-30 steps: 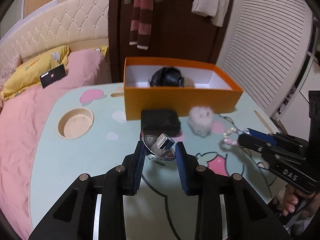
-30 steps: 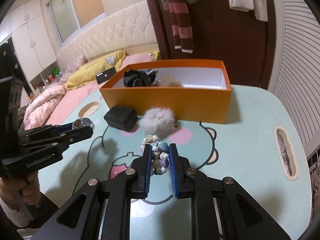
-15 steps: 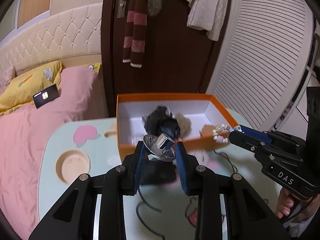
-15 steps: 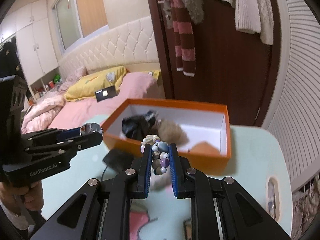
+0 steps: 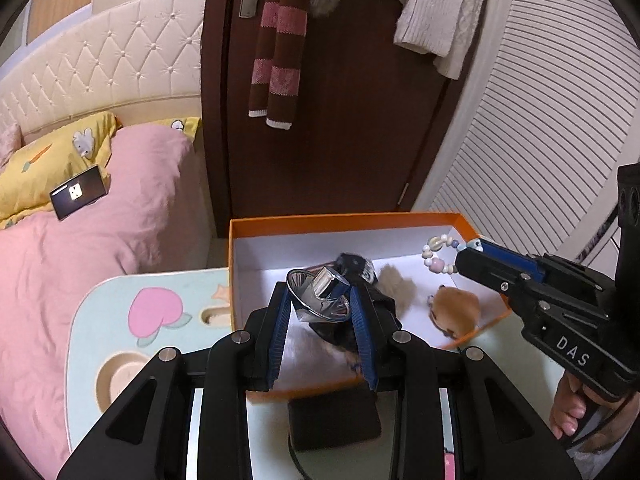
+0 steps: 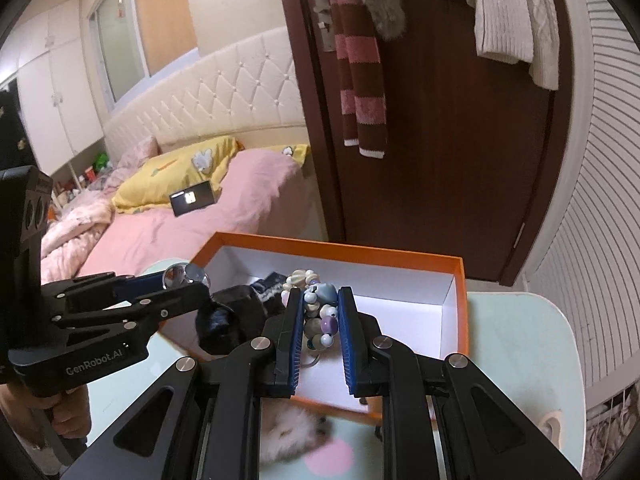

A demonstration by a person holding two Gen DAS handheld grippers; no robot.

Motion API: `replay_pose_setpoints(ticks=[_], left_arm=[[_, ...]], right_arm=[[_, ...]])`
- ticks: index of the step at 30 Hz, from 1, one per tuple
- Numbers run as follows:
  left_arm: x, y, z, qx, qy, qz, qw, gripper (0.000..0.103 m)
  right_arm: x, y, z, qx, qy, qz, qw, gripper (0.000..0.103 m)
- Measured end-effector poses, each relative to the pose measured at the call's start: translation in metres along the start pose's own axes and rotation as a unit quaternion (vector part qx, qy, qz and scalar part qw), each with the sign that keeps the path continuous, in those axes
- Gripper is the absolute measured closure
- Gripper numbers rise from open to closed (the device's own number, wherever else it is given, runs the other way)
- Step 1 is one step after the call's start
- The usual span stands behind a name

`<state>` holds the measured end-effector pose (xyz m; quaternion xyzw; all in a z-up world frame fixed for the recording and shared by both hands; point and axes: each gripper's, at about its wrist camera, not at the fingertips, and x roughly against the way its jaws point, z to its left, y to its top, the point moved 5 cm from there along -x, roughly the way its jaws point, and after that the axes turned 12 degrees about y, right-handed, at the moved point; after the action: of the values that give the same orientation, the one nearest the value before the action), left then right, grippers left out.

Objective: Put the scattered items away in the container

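At centre of the left wrist view, left gripper point(image 5: 320, 306): its blue pads pinch a shiny metal funnel-shaped piece point(image 5: 318, 293), held above the open box.
Orange box point(image 5: 340, 221): fills the middle of the frame, white inside, standing on the pale green table point(image 5: 86, 320) by the dark door.
Box contents: a black bundle point(image 5: 360, 272) just behind the metal piece, a beige fluffy ball point(image 5: 396, 282) beside it, a tan plush toy point(image 5: 456, 306) toward the right.
Black pouch point(image 5: 334, 420): lower centre, on the table just outside the box's near wall.
Right gripper point(image 5: 466, 254): reaches in from the right edge; a bead string point(image 5: 434, 256) hangs from its tip over the right part of the box.

Right wrist view, right gripper point(image 6: 319, 312): lower centre, pads pressed on the bead string point(image 6: 318, 312), a bunch of white, blue and purple beads held over the box.
Orange box point(image 6: 462, 304): centre, its right half showing bare white floor.
Left gripper point(image 6: 188, 280): enters from the left edge, the metal piece point(image 6: 182, 274) at its tip over the box's left end.
White fluffy ball point(image 6: 288, 432): bottom centre, on the table just outside the near wall, partly hidden by the gripper.
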<state>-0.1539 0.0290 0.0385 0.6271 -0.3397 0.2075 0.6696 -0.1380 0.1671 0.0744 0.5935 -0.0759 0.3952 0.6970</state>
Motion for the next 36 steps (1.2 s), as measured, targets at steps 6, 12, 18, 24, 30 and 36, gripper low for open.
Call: replay_pose_setpoints(ticks=[6, 12, 18, 24, 30, 36], left_arm=[[-0.023, 0.006, -0.010, -0.008, -0.020, 0.020, 0.9996, 0.069], [-0.027, 0.007, -0.015, -0.018, 0.011, 0.022, 0.9995, 0.023], [-0.012, -0.004, -0.005, -0.017, 0.010, 0.015, 0.9997, 0.021], [0.008, -0.010, 0.003, 0.000, 0.003, 0.000, 1.0000, 0.021], [0.036, -0.027, 0.022, 0.009, 0.030, -0.009, 0.9995, 0.021], [0.041, -0.072, 0.030, -0.001, 0.058, 0.034, 0.9977, 0.021]], right_arm=[[-0.017, 0.002, -0.006, -0.003, -0.008, 0.013, 1.000, 0.083], [-0.010, 0.001, -0.019, -0.020, -0.037, 0.000, 0.999, 0.058], [-0.002, -0.001, -0.021, -0.028, -0.036, -0.004, 0.999, 0.056], [0.007, -0.007, -0.012, -0.024, -0.031, -0.005, 0.999, 0.053], [0.026, -0.021, 0.000, -0.028, -0.031, -0.003, 0.999, 0.043], [0.037, -0.070, 0.017, -0.027, -0.054, 0.042, 0.997, 0.022]])
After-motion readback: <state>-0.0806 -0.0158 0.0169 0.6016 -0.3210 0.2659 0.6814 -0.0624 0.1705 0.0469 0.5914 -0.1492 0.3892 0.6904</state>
